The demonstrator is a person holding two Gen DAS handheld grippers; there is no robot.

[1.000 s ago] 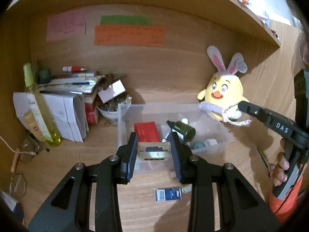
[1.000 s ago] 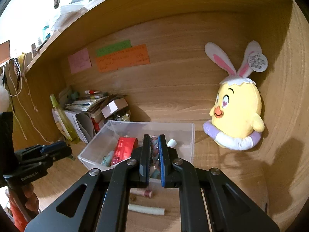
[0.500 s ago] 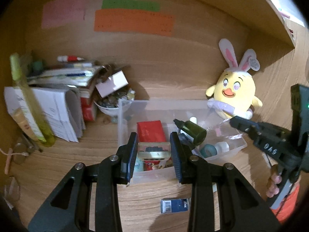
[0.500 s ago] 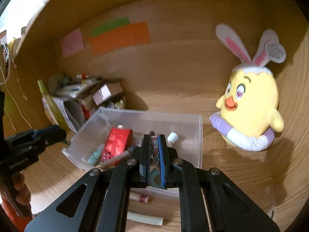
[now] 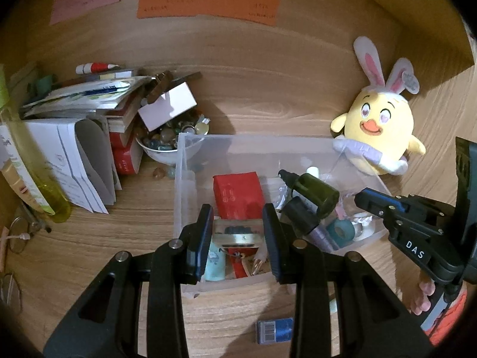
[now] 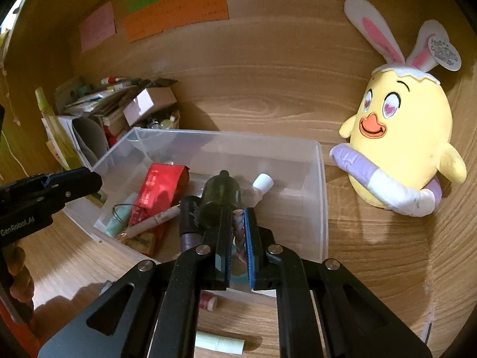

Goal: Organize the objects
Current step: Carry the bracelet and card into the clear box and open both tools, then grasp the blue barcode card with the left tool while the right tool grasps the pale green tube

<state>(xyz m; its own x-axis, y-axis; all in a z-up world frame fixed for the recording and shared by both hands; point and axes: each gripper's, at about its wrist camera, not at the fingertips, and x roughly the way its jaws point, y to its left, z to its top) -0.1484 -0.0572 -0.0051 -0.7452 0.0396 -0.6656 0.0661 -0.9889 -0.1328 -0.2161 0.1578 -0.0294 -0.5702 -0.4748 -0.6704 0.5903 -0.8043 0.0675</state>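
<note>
Clear plastic bin (image 5: 182, 179) sits mid-desk. Over its near-left part the left gripper (image 5: 238, 235) clamps a small gold-edged box (image 5: 237, 232); rightward, the right gripper (image 6: 238, 232) pinches a braided cord (image 6: 239, 229). Both are mid-delivery; next, probably open each above the bin.

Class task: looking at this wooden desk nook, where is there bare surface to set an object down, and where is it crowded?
Bare wood lies between the clear plastic storage bin and the yellow chick plush toy, and left of the bin before the folded white papers. The left corner is crowded: the stacked books and the white bowl of stones. The bin itself is nearly full.
</note>
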